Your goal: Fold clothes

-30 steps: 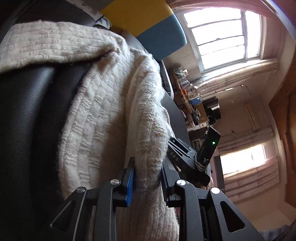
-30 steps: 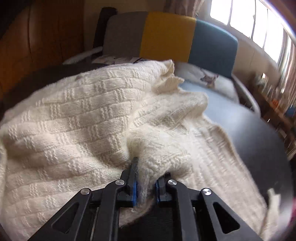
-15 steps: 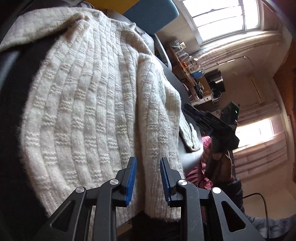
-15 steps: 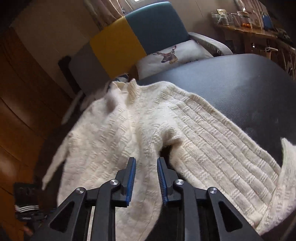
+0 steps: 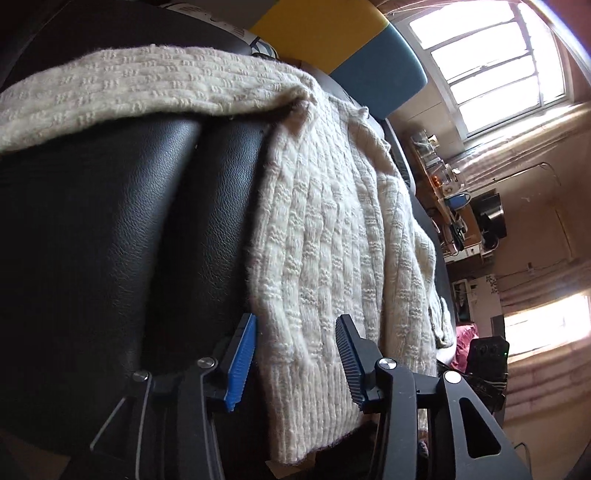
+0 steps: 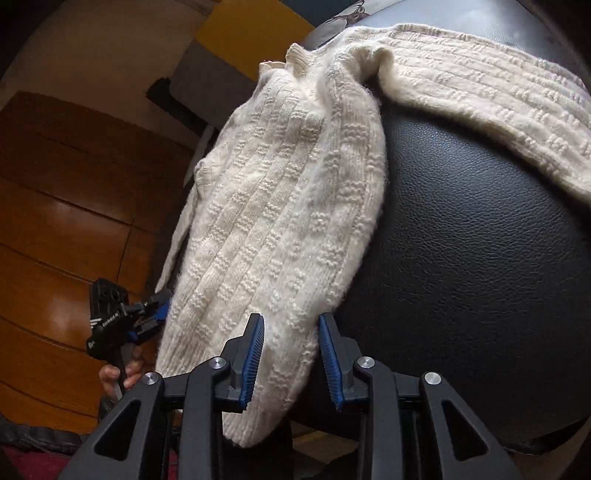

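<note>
A cream knit sweater (image 5: 325, 236) lies spread over a black leather surface (image 5: 122, 229), with its ribbed hem hanging over the near edge. One sleeve (image 5: 147, 92) stretches across the far side. My left gripper (image 5: 295, 326) is open, its fingers on either side of one hem corner. In the right wrist view the sweater (image 6: 280, 206) runs away from me, and my right gripper (image 6: 291, 326) is open around the other hem corner. A hand holds the left gripper (image 6: 147, 314) at the sweater's left edge. The right gripper's body (image 5: 487, 350) shows low on the right in the left wrist view.
An armchair with a grey, yellow and blue back (image 5: 373, 70) stands beyond the leather surface, with a deer-print cushion (image 6: 347, 16) on it. A cluttered desk (image 5: 454, 214) sits under bright windows (image 5: 495, 62). Wooden panels (image 6: 66, 206) fill the left side.
One second ago both grippers were shut on bunched sweater. They let go, the sweater now lies flat, and both have moved to the near hem and opened wider around its corners.
</note>
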Action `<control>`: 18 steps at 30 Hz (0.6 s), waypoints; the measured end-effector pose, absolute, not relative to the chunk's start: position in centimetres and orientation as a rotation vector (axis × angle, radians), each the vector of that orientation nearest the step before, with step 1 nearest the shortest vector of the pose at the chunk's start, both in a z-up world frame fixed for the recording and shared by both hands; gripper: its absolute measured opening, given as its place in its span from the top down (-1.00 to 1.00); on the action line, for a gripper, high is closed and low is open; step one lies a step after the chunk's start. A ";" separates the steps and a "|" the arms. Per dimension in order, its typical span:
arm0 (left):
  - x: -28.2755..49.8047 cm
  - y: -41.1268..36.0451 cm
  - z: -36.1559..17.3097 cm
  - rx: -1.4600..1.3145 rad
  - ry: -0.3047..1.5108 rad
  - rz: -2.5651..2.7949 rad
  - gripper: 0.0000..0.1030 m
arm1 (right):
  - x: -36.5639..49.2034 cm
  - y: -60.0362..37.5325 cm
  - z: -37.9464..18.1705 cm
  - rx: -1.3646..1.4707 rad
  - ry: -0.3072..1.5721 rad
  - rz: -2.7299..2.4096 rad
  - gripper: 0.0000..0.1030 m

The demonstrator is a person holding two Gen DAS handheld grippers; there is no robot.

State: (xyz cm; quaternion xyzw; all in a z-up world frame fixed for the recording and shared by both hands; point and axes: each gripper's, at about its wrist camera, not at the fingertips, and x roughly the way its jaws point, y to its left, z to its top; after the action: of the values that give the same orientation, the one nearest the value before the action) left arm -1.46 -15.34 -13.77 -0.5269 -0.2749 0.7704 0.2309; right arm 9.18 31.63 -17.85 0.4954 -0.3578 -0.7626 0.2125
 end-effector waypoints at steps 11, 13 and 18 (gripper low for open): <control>-1.5 -11.6 -13.5 -1.453 -0.587 2.160 0.75 | 8.0 27.9 -15.6 1.397 -0.404 -2.435 0.71; -1.5 -11.8 -12.9 -1.425 -0.599 2.154 0.78 | 7.9 28.4 -15.3 1.438 -0.279 -2.479 0.69; -1.0 -13.5 -11.4 -1.353 -0.701 2.121 0.78 | 7.7 29.6 -14.5 1.529 0.049 -2.566 0.66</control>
State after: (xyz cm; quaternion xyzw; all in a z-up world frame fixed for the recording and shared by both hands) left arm -1.03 -13.53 -11.39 -0.4999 -0.2591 0.7837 0.2621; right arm 7.70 29.65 -14.46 0.5102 0.0164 -0.8564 0.0769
